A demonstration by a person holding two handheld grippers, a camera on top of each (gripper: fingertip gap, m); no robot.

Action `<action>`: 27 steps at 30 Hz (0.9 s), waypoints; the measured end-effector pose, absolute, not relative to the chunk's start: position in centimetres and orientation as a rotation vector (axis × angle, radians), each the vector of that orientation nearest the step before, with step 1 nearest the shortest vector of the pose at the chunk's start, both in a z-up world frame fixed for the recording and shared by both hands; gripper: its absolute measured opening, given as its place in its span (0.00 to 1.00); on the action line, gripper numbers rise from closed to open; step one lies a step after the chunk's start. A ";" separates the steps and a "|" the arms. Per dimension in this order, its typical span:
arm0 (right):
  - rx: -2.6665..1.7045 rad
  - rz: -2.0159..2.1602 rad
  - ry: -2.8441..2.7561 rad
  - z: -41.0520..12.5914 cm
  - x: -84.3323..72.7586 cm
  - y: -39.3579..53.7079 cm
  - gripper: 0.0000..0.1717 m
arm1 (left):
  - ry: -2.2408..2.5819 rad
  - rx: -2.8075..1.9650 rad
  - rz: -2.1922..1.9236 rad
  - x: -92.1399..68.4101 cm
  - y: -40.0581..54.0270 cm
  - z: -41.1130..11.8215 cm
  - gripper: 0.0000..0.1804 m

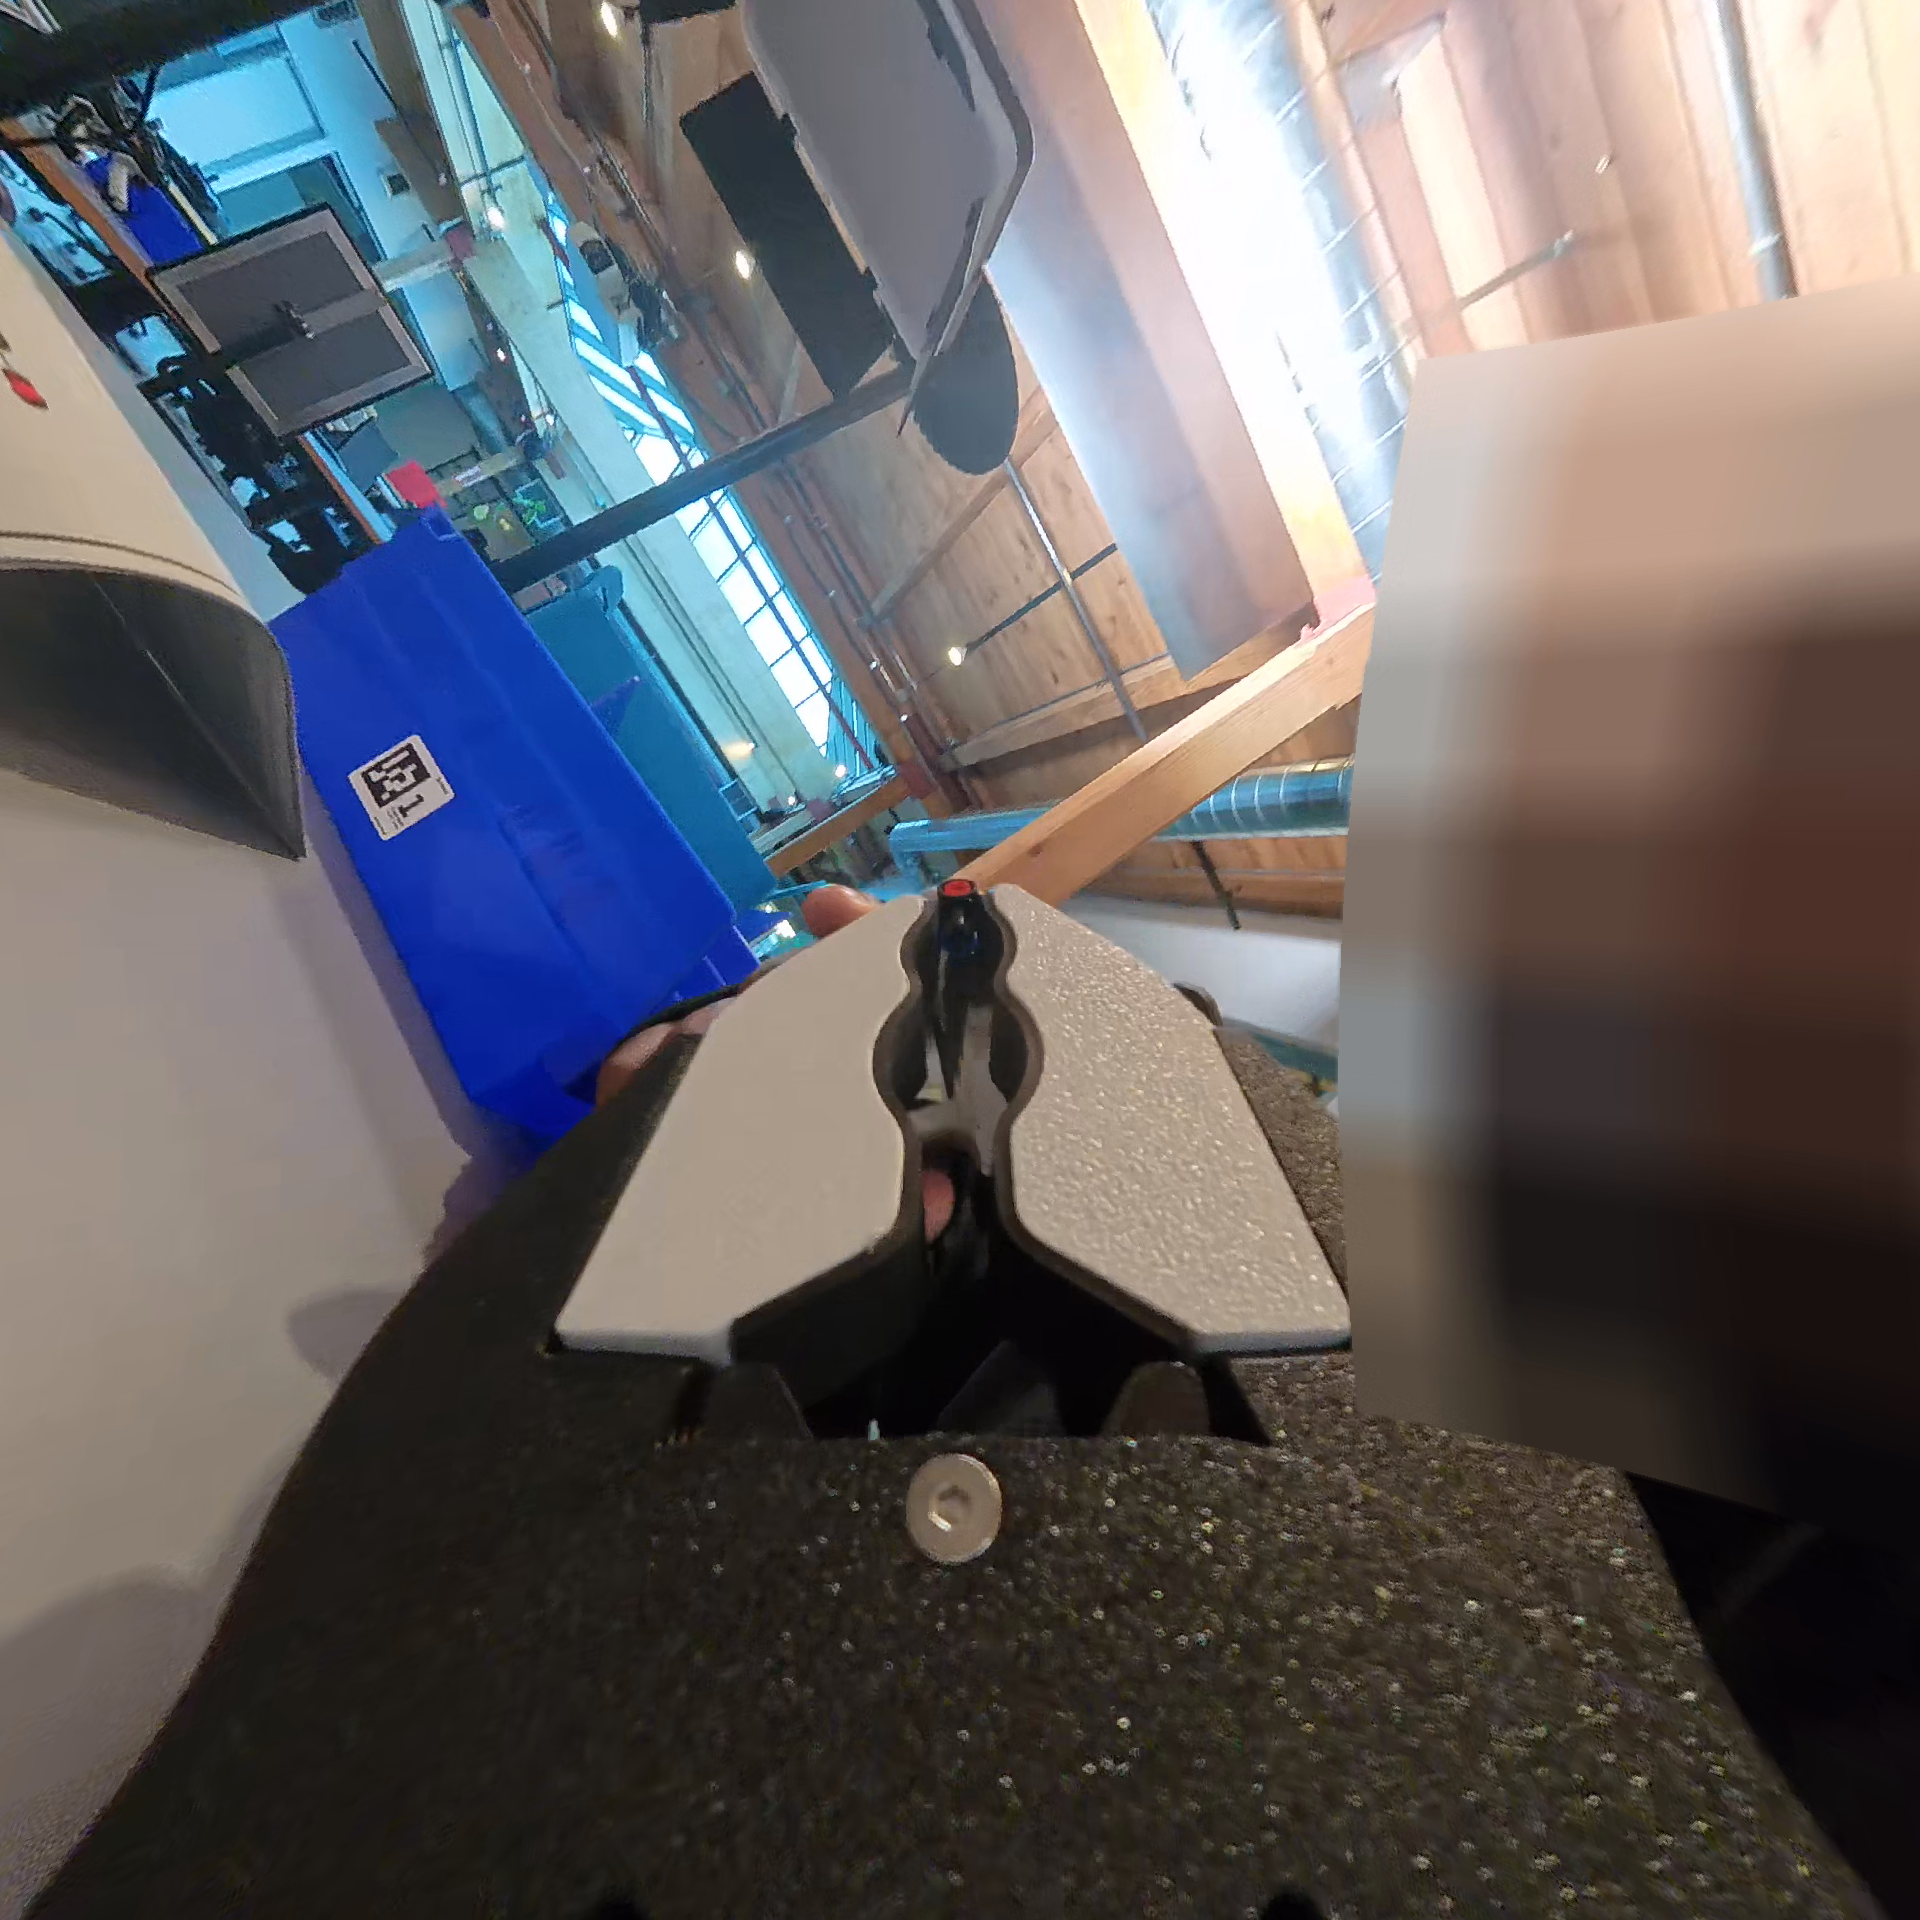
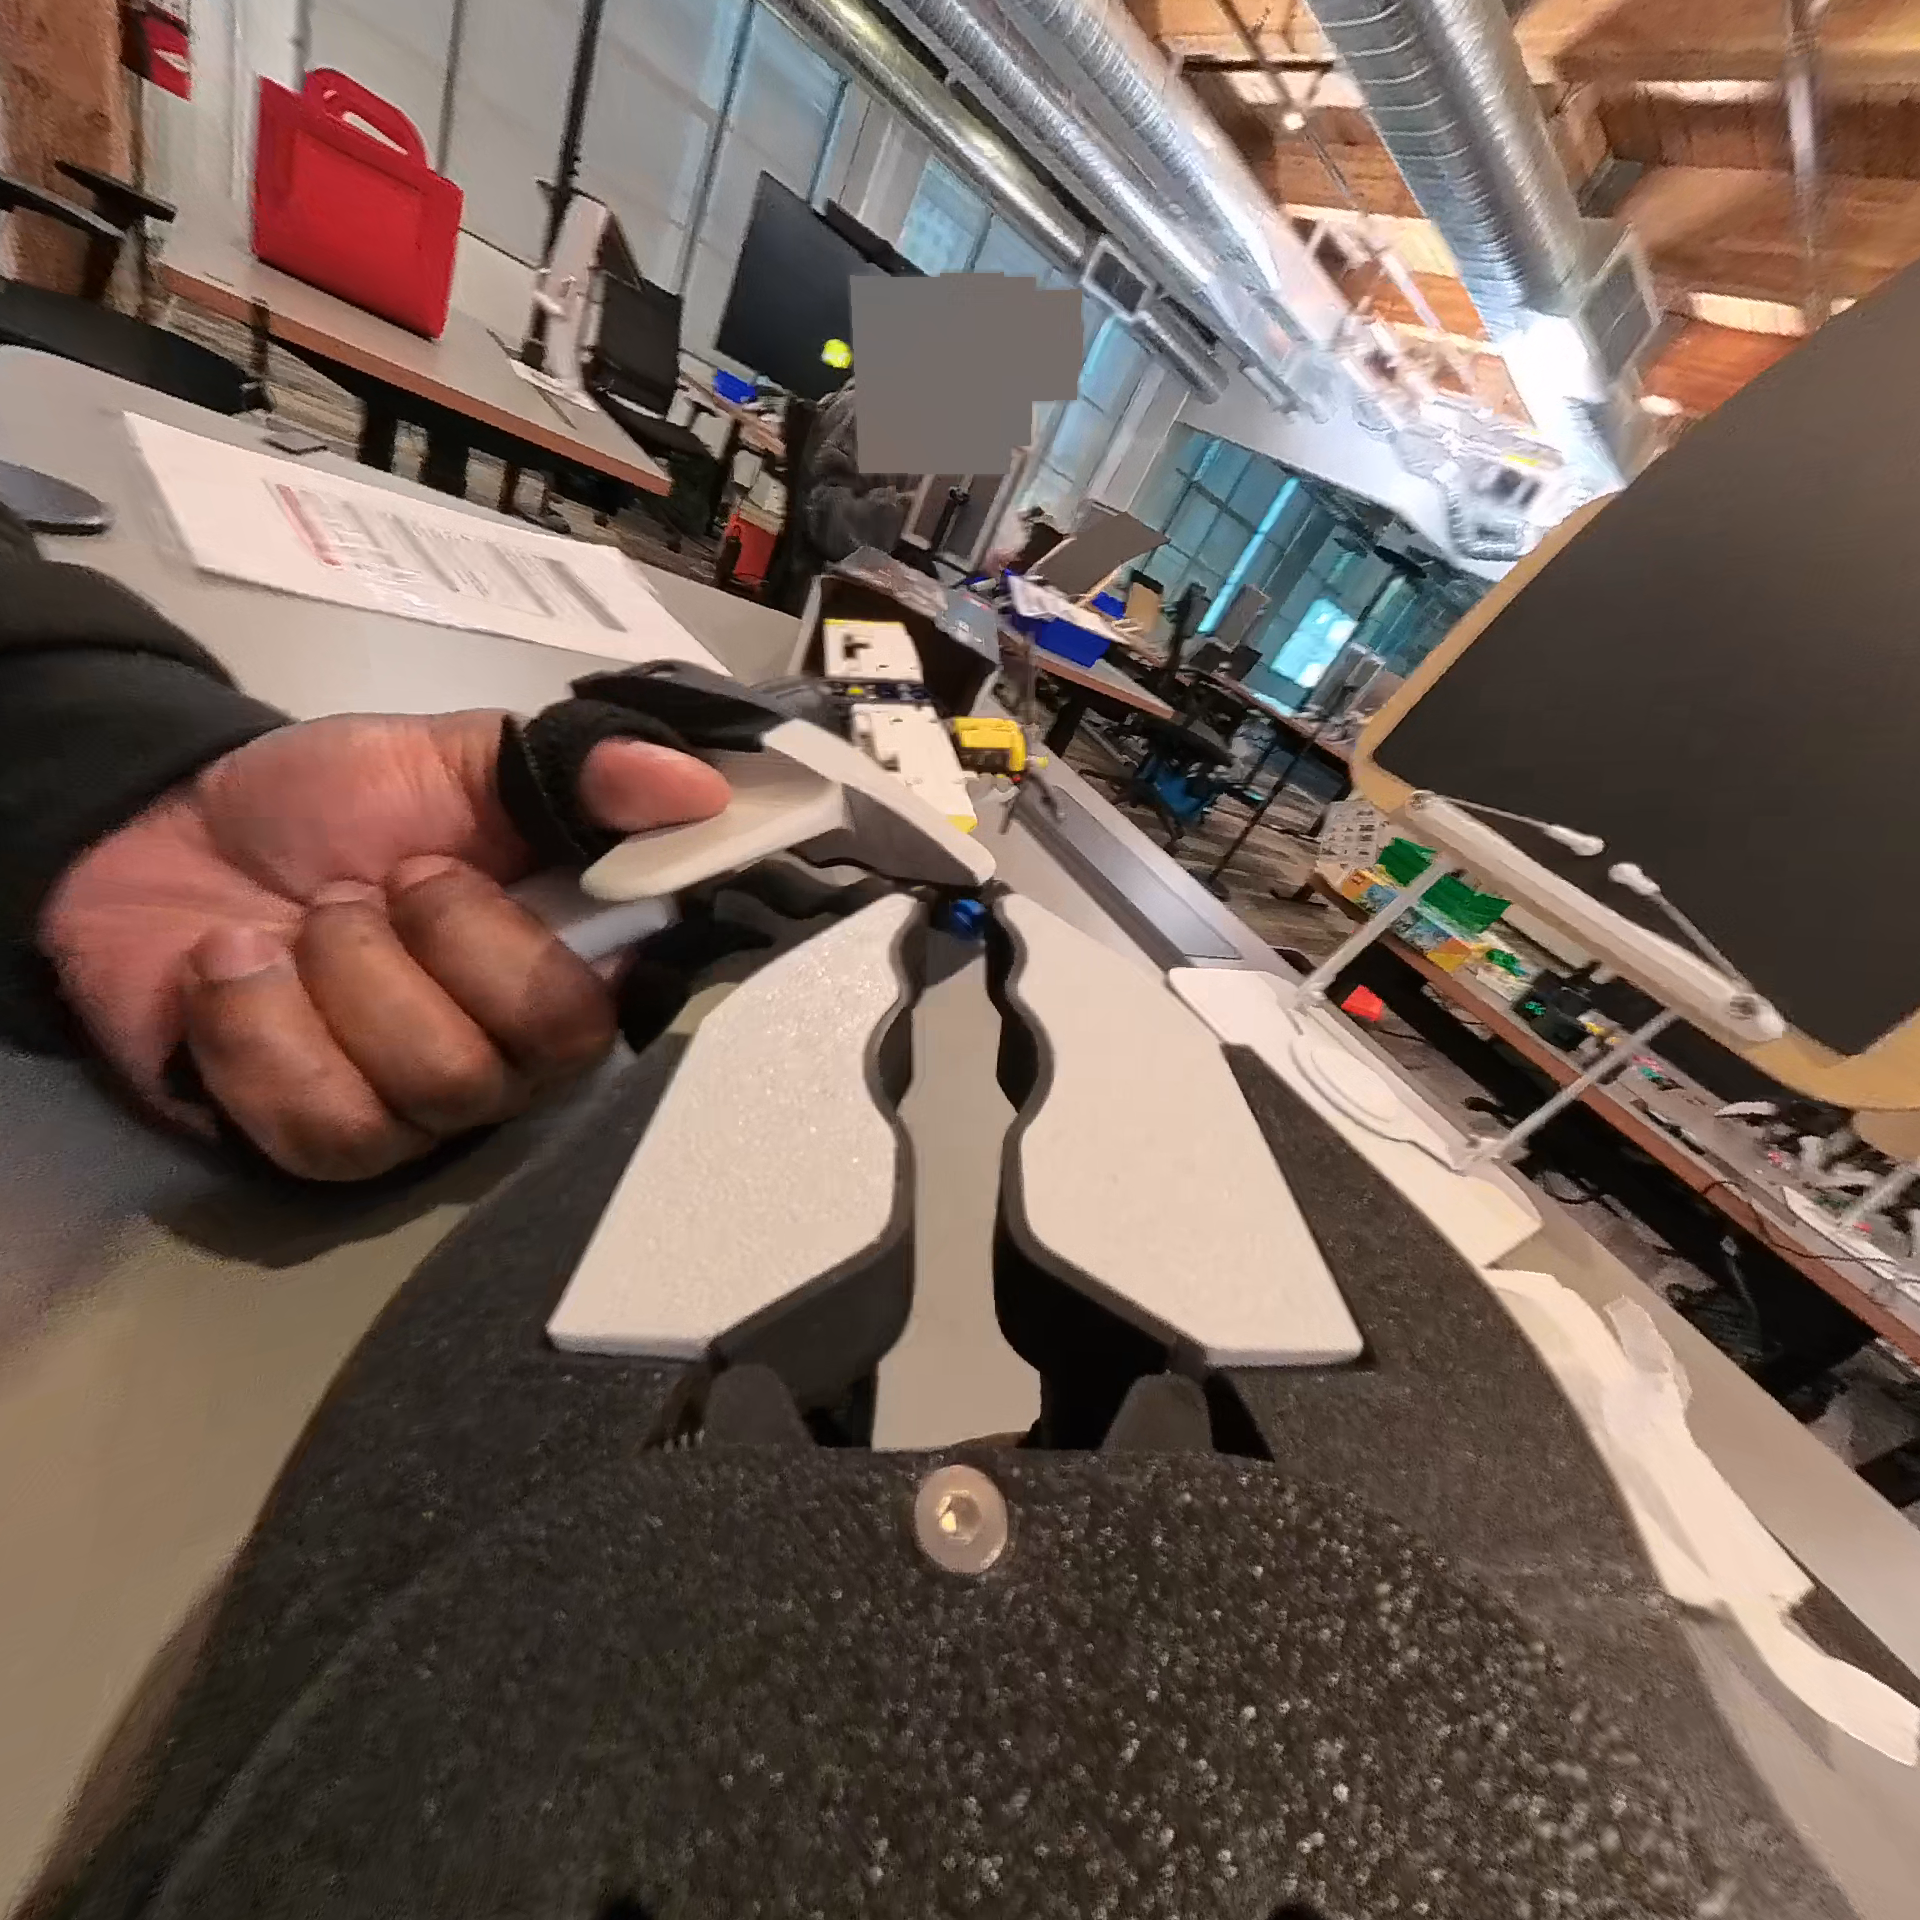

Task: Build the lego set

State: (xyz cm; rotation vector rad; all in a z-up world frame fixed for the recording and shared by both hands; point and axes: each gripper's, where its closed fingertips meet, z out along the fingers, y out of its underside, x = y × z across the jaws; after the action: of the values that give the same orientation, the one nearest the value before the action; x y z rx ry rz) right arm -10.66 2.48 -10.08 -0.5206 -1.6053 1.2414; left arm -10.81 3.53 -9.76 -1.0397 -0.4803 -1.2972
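Observation:
My left gripper (image 1: 957, 920) is shut on a thin black piece (image 1: 951, 997) with a red end (image 1: 957, 890) and a small blue part. In the right wrist view, a hand (image 2: 343, 935) holds the left gripper (image 2: 961, 868) tip to tip with my right gripper (image 2: 958, 925) above a grey table (image 2: 312, 665). The piece's blue part (image 2: 966, 914) stands between the right fingertips, with a thin dark gap on each side. The right pads do not press on it, so the right gripper is open.
A blue bin (image 1: 499, 831) stands on the white surface to the left. A printed sheet (image 2: 395, 551) lies on the table. A white and yellow brick build (image 2: 904, 727) sits behind the grippers. A dark monitor (image 2: 1662, 727) on a white stand (image 2: 1351, 1081) is at the right. Left and right tips are no more than a few centimetres apart.

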 end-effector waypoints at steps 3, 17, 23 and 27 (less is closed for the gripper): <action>-0.535 1.246 -1.676 -10.7 -10.6 2.1 0.15 | -0.438 -1.111 -1.300 -10.8 3.5 -9.7 0.04; -0.443 1.140 -1.809 -11.6 -10.2 2.0 0.09 | -0.349 -1.378 -1.356 -9.3 2.9 -10.6 0.04; -0.410 1.130 -1.832 -11.8 -10.1 2.0 0.09 | -0.334 -1.448 -1.347 -9.0 2.7 -10.9 0.04; -0.385 1.085 -1.845 -12.2 -10.1 2.0 0.07 | -0.343 -1.489 -1.351 -9.0 2.7 -11.4 0.04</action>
State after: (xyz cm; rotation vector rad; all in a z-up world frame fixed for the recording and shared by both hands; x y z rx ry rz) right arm -10.13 2.01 -12.22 -0.3849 -1.8450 1.0847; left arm -9.01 2.68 -11.37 -1.4889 -0.3433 -1.3510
